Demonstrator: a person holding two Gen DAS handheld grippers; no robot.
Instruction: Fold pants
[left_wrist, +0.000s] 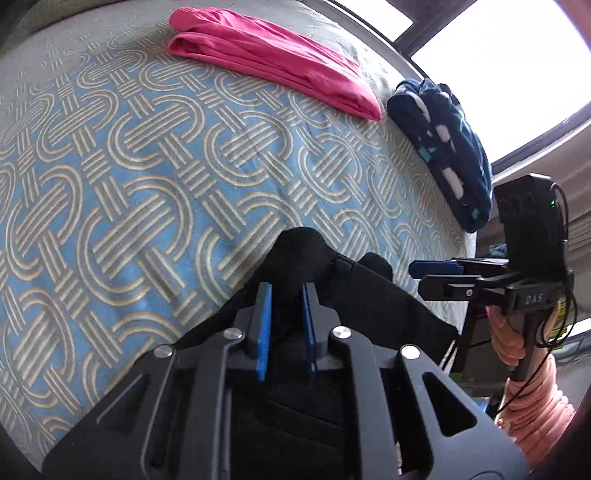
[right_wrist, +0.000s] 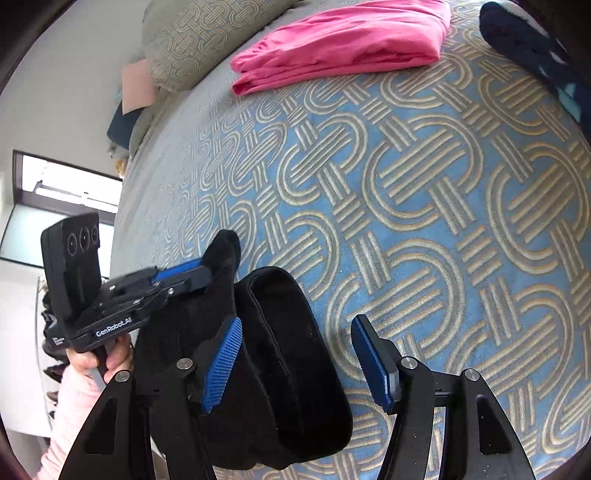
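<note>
Left gripper (right_wrist: 207, 267) is clamped on a bunched edge of the black pants (right_wrist: 280, 354), which lie at the near edge of the patterned bedspread (right_wrist: 424, 206). Right gripper (right_wrist: 295, 363) hangs spread wide over the waistband, holding nothing. Looks like the pick-up step; next, the right needs its own edge to pinch.

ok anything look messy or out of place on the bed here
Only the black pants, bunched in a heap at the near edge of the bed with the left gripper shut on them. The pink pants lie neatly folded.
</note>
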